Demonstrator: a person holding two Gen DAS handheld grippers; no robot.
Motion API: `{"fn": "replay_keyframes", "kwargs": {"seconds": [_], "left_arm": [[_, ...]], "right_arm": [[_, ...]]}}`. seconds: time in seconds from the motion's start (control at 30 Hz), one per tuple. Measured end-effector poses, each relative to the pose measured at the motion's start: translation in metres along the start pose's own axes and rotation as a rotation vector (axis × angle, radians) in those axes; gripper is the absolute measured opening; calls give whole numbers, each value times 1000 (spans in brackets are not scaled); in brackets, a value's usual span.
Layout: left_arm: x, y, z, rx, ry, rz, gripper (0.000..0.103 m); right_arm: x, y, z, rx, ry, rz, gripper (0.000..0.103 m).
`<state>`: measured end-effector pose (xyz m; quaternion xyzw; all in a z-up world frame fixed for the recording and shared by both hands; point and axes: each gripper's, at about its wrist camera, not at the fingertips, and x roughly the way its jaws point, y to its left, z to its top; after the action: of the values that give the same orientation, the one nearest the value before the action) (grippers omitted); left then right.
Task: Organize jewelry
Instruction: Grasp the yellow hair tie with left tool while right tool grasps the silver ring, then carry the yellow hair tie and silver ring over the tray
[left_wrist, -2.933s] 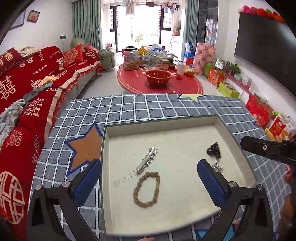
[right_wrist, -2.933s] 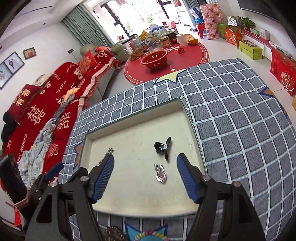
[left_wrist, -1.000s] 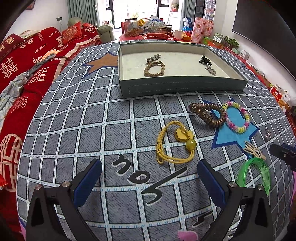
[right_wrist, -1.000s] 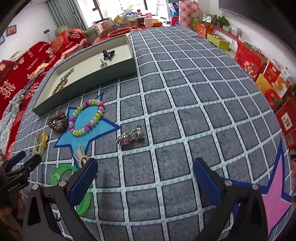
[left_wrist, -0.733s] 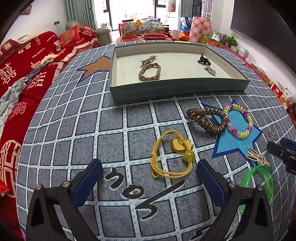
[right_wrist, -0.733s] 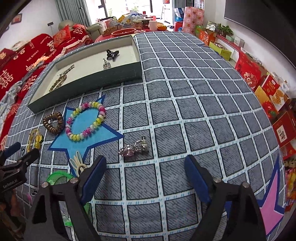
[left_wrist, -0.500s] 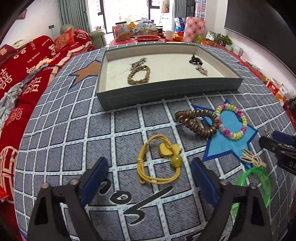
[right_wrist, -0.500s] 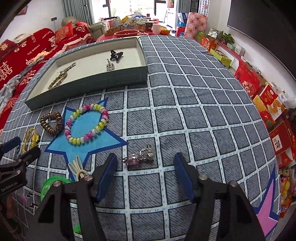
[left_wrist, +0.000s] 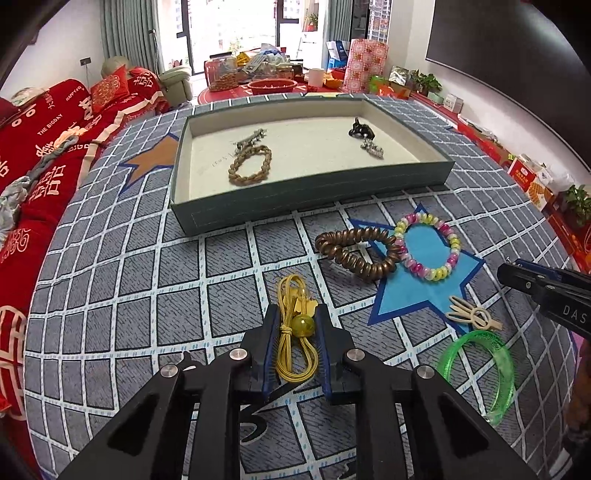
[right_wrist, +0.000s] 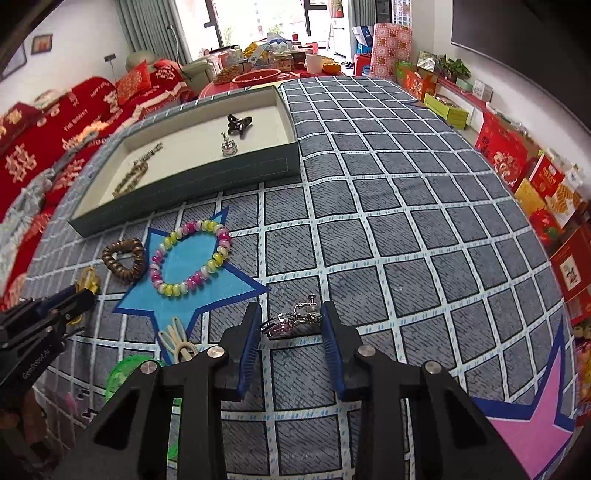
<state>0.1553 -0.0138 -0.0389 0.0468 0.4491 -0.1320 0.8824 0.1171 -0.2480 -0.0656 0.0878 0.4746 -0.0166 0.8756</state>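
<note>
While the yellow cord hair tie (left_wrist: 295, 328) lies on the grid-patterned cloth (left_wrist: 122, 295), the left gripper (left_wrist: 295, 325) has its blue pads squeezed in on it, right at the amber bead. Over on the other side, the right gripper (right_wrist: 290, 323) sits narrowed around the silver earrings (right_wrist: 291, 317); can't really tell if the pads actually touch them.

Near the yellow tie there's a brown spiral hair tie (left_wrist: 356, 251) touching a multicolour bead bracelet (left_wrist: 428, 245), which sits on a blue star print. A cream hair clip (left_wrist: 472, 315) and a green bangle (left_wrist: 480, 369) are just beside those. Further back, the green-walled tray (left_wrist: 314, 199) holds a braided bracelet (left_wrist: 249, 166), a silver barrette, a black claw clip (left_wrist: 360, 129) and a small silver piece.

Readable stuff: "DAS" on the other gripper's body in the left view, "THE BIGDAY" on the red sofa cover (left_wrist: 44, 147). It's a living room, curtains and bright window at the back.
</note>
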Motion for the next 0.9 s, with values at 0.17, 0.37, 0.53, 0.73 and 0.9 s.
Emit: {"fn": "replay_keyframes", "kwargs": {"seconds": [0.17,0.37,0.53,0.73,0.9], "left_arm": [[-19,3,6,-5,-44,-26,32],[-38,12,20,-33,-82,-55,32],[-46,20,38,-54,-107,-54,32],[-45,29,69,-64,-143,-14,32],[-32,38,101,-92,-155,-3,32]], "right_arm": [[-15,-10,1,30,-15,47,35],[-30,-10,18,51,-38,104,35],[-41,-1,45,37,-73,151,35],[-43,17,90,-20,-119,151,35],[-28,27,126,-38,-118,173,35]]}}
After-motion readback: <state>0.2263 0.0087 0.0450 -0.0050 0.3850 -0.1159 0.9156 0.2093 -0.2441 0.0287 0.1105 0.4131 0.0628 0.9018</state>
